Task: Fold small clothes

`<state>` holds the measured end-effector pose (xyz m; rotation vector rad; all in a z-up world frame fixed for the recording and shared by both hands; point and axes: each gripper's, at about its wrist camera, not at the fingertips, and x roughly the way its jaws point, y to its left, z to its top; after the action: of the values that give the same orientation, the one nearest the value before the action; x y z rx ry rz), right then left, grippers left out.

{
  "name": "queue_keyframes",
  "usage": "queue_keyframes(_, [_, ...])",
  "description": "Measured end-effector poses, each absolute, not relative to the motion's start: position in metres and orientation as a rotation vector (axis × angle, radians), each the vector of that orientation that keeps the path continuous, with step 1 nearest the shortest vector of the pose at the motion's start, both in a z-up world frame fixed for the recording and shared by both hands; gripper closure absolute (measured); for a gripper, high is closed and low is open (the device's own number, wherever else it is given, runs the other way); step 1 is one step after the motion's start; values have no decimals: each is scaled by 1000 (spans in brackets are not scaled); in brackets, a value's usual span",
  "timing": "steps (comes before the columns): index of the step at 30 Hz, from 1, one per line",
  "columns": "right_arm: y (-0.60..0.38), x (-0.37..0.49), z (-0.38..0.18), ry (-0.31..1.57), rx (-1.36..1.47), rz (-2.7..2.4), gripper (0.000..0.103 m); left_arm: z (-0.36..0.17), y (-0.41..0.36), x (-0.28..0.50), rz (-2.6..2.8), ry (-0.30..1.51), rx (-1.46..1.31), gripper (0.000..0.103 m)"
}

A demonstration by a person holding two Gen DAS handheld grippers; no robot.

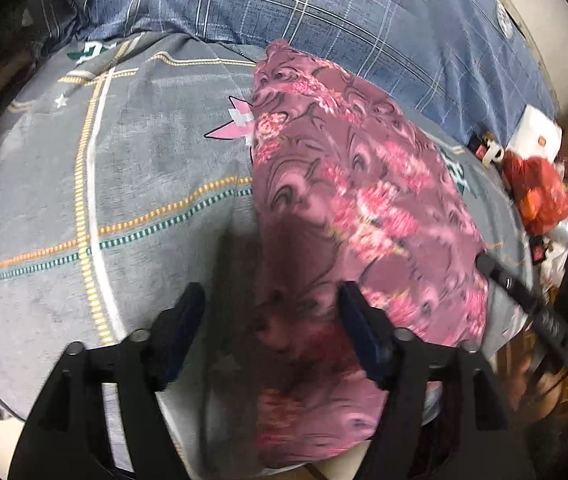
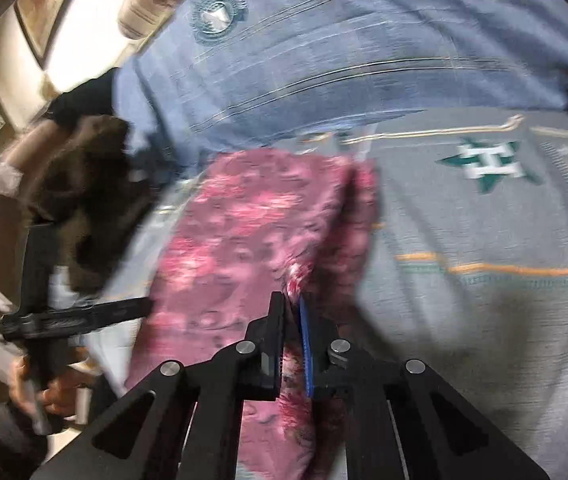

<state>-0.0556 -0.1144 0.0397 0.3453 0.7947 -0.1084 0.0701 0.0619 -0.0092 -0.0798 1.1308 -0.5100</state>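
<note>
Right tool (image 2: pixel 291 312) pinches the blurred pink floral garment (image 1: pixel 347 184); left tool (image 1: pixel 272 304) (spread wide) hovers released, shadowing cloth.

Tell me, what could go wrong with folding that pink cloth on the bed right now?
1. Only the right tool pinches the pink floral garment, by a thin bit of edge; it might slip out mid-fold.
2. The left tool is open above the cloth, holding nothing, so the free side could sag or bunch into a crooked fold.
3. The garment's near end hangs over the edge of the grey bedspread; a tug might drag it off.
</note>
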Motion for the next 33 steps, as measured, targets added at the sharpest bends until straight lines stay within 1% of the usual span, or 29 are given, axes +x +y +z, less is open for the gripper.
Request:
queue_keyframes(1, [-118, -54, 33, 845, 323, -159, 102, -11, 58, 72, -500, 1132, -62, 27])
queue_keyframes(2, [-125, -56, 28, 878, 368, -148, 102, -12, 60, 71, -501, 1138, -65, 27])
queue_keyframes(3, [-130, -63, 26, 883, 437, -111, 96, -12, 62, 69, -505, 1145, -82, 28])
queue_keyframes(5, [-132, -85, 25, 856, 556, -22, 94, -9, 69, 65, -513, 1147, -109, 28])
queue_keyframes(6, [-129, -93, 25, 853, 570, 6, 88, -9, 70, 63, -509, 1142, -101, 28])
queue_keyframes(7, [-123, -101, 24, 854, 569, 25, 74, -9, 70, 62, -509, 1140, -94, 28])
queue_keyframes(9, [-111, -107, 18, 879, 540, 39, 58, -14, 67, 61, -511, 1146, -82, 28])
queue_keyframes(10, [-105, -107, 14, 899, 519, 37, 72, -17, 65, 63, -504, 1157, -81, 28])
queue_keyframes(11, [-99, -104, 9, 922, 482, 31, 95, -17, 65, 63, -501, 1164, -87, 28])
queue_keyframes(12, [-94, -100, 11, 935, 442, 36, 99, -16, 65, 62, -500, 1171, -98, 28])
queue_keyframes(15, [-97, -107, 43, 820, 442, 71, 100, -8, 67, 57, -498, 1148, -77, 28])
queue_keyframes(17, [-106, -109, 55, 808, 420, 43, 100, -8, 68, 53, -487, 1131, -46, 28])
queue_keyframes(19, [-112, -106, 43, 866, 414, 18, 100, -17, 69, 53, -494, 1154, -56, 27])
queue_keyframes(20, [-114, -102, 25, 949, 412, -8, 100, -23, 69, 54, -491, 1170, -57, 26])
queue_keyframes(22, [-110, -98, 3, 1059, 400, -3, 99, -28, 70, 53, -489, 1188, -45, 26])
queue_keyframes(23, [-106, -95, 2, 1089, 371, -1, 98, -26, 71, 53, -492, 1186, -38, 26])
queue_keyframes(24, [-105, -95, 9, 1079, 355, -7, 91, -23, 73, 52, -494, 1182, -29, 26])
queue_keyframes(26, [-108, -92, 34, 1011, 360, -18, 82, -9, 78, 53, -500, 1157, -30, 27])
queue_keyframes(27, [-109, -88, 47, 956, 370, -17, 72, -2, 78, 54, -511, 1138, -44, 27])
queue_keyframes(28, [-110, -85, 57, 894, 376, -14, 67, 7, 77, 56, -526, 1120, -63, 27])
queue_keyframes(30, [-108, -74, 76, 761, 373, -10, 67, 16, 69, 61, -534, 1087, -77, 27])
queue_keyframes(32, [-103, -62, 75, 699, 380, 6, 70, 14, 55, 67, -516, 1068, -60, 27])
queue_keyframes(33, [-102, -52, 66, 696, 384, 15, 73, 8, 48, 69, -501, 1069, -42, 27])
